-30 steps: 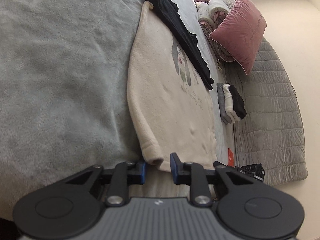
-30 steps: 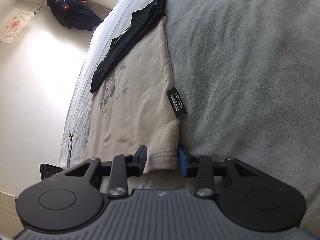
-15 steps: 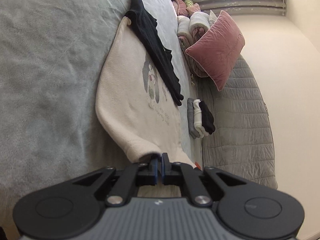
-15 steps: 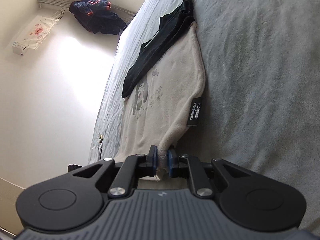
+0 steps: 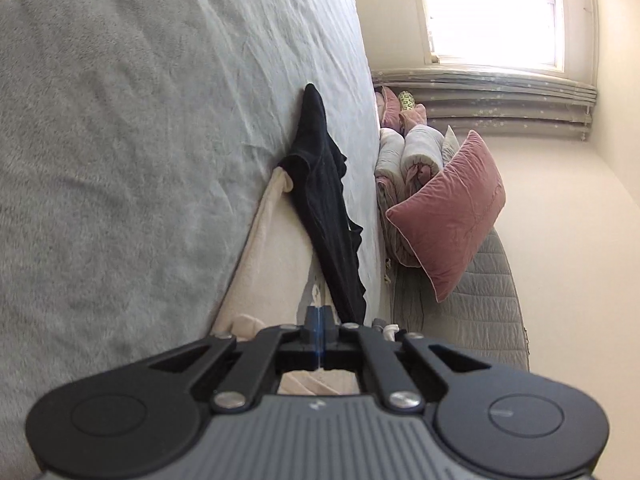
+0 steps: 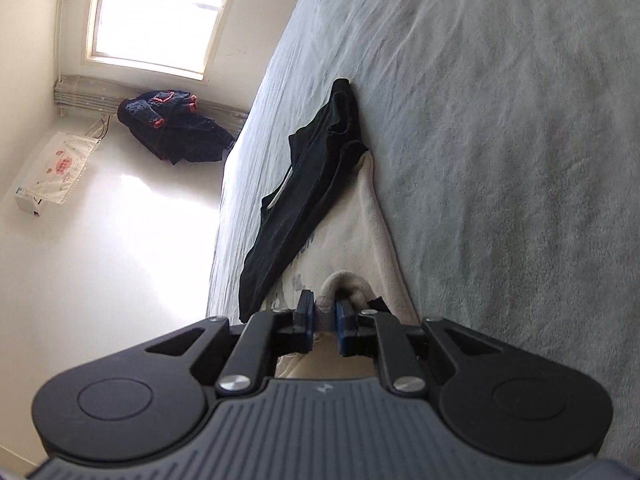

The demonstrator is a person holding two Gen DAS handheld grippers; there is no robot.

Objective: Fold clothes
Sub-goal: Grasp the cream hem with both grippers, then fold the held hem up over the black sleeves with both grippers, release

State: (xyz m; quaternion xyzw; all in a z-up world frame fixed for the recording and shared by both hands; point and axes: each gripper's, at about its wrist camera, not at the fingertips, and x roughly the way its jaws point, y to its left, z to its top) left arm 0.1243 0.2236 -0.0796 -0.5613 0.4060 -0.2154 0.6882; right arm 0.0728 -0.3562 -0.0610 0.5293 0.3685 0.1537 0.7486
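Two wrist views are catalogued over one grey bedspread (image 5: 120, 140), on which a cream sweatshirt (image 5: 276, 272) is spread with a black garment (image 5: 324, 208) laid across its far part. Shown only in the left wrist view: a grey quilted cover (image 5: 476, 296), a pink velvet cushion (image 5: 452, 208) and rolled bedding (image 5: 404, 156) beside the bed. Shown only in the right wrist view: pale floor, a dark blue heap of clothing (image 6: 172, 132) below the window, and a white printed bag (image 6: 56, 172). The left gripper (image 5: 318, 320) is seen with its jaws pressed fully together over the sweatshirt's near edge; whether cloth is pinched there cannot be told. The right gripper (image 6: 323, 314) is clamped on a bunched fold of the cream sweatshirt (image 6: 352, 240), its jaws kept slightly apart by the fabric.
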